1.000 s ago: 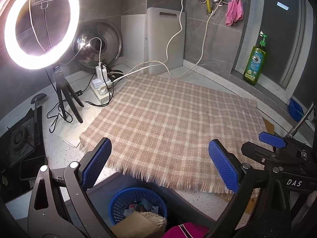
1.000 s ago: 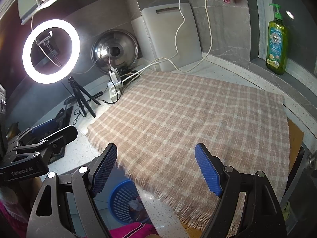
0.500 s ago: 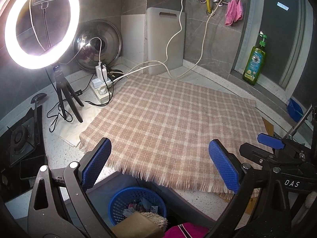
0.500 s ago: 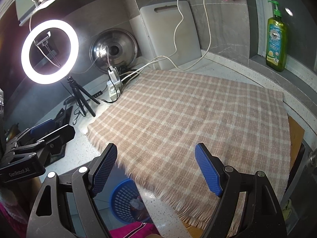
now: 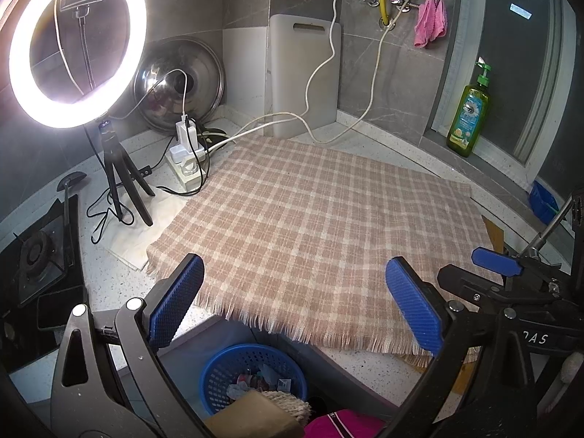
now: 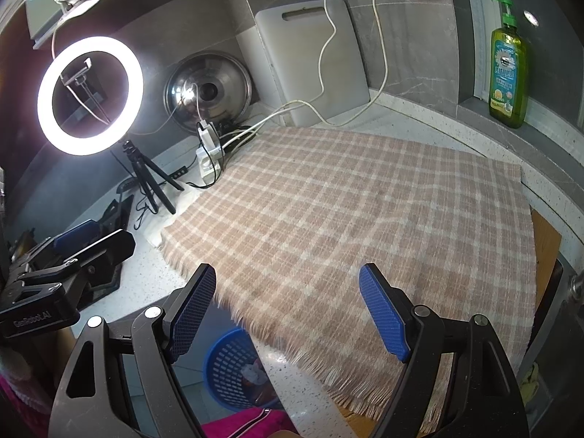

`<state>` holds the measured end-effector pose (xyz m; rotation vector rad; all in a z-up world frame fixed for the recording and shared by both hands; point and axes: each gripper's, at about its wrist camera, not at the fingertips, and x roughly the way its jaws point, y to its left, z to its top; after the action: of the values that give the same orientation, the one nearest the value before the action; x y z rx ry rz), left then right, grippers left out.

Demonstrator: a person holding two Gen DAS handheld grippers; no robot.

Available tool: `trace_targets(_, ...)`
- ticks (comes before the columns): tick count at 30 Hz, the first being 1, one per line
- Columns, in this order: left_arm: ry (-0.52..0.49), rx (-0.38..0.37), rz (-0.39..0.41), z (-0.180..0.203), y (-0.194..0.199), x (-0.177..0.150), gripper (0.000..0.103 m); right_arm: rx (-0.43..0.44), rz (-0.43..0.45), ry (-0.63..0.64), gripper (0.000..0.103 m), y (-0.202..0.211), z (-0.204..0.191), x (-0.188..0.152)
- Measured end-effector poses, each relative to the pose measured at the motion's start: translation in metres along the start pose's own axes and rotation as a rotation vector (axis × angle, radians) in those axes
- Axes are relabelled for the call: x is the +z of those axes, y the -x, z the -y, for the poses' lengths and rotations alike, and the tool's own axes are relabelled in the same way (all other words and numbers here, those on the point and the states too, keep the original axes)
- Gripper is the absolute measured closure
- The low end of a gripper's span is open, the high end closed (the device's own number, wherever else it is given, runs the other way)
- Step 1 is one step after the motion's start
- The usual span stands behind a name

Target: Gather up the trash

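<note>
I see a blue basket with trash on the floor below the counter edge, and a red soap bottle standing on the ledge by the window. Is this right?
Not quite. The soap bottle is green, with a green pump, not red; the right wrist view shows it clearly on the ledge by the window. The rest holds: the blue basket with trash stands on the floor below the counter edge.
</note>
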<state>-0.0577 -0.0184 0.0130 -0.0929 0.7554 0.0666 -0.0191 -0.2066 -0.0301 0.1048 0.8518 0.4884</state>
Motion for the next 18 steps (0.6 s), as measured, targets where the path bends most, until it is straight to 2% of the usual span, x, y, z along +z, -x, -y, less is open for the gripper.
trace_targets(18, -0.020, 0.034, 0.004, -0.0044, -0.0008, 0.0004, 0.001, -0.004, -0.028, -0.012, 0.022, -0.0092, -0.0009, -0.0009)
